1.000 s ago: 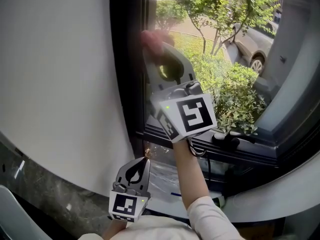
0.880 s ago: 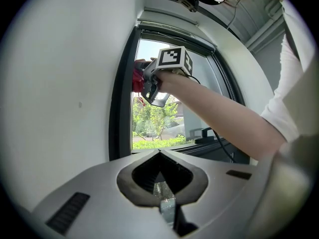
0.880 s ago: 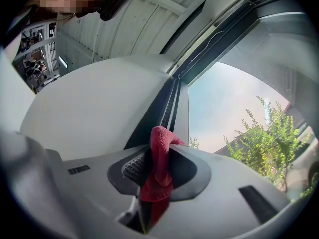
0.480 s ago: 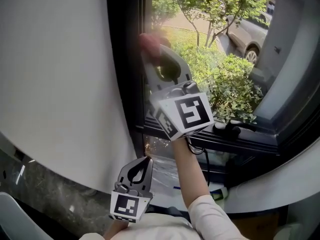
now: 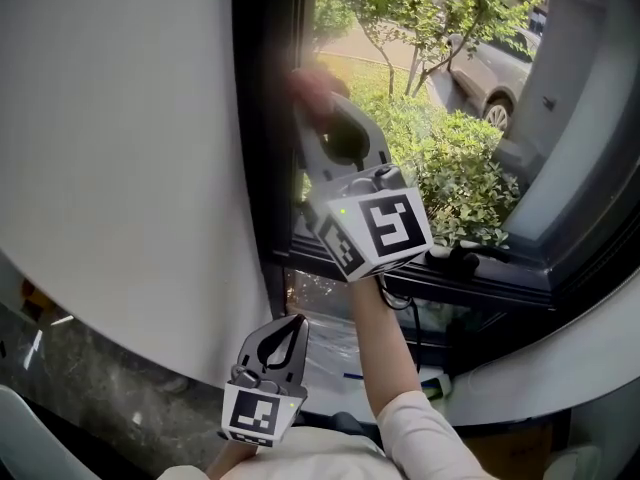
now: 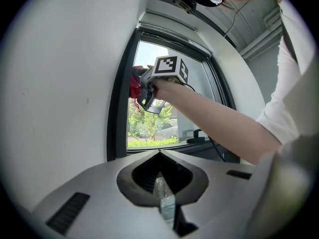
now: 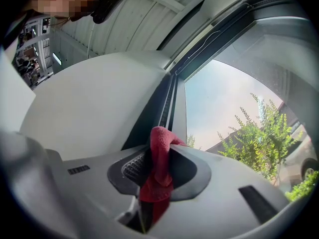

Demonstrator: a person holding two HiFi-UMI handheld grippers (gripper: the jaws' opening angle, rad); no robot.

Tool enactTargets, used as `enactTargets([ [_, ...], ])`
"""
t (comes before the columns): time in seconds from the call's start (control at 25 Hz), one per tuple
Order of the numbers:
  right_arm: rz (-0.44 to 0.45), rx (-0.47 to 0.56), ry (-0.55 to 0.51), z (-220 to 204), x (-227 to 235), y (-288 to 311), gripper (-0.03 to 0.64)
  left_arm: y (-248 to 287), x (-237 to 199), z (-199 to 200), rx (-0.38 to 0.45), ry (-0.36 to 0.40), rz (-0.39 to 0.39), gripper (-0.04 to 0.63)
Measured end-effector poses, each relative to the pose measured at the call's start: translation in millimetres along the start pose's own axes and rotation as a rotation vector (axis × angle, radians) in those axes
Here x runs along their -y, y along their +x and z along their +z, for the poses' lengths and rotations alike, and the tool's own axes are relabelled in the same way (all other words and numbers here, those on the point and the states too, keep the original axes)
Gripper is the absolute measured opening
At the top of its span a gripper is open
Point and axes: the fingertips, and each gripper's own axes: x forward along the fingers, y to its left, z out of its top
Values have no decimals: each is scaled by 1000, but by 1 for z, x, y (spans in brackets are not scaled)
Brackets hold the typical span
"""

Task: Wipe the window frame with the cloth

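The head view gives me the white wall (image 5: 120,168) filling the left, with the dark window frame (image 5: 262,118) running up beside it and shrubs (image 5: 460,178) and a parked car (image 5: 495,78) beyond the glass. My right gripper (image 5: 308,86) is raised against that upright, its tip only a pink blur here. The right gripper view shows its jaws clamped on the red cloth (image 7: 158,168), which bulges past the tips beside the frame. My left gripper (image 5: 285,330) hangs low, well apart, and its own view shows the jaws together with nothing between them. My right forearm (image 6: 214,118) crosses that view, hiding part of the sill. A black window handle (image 5: 452,260) sits on the lower rail.
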Motion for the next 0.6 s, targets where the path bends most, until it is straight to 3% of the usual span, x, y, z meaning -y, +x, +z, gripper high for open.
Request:
enactTargets([
  [0.6, 8, -1, 22, -9, -3, -6, 94, 8, -1, -4, -22, 1, -26, 8],
])
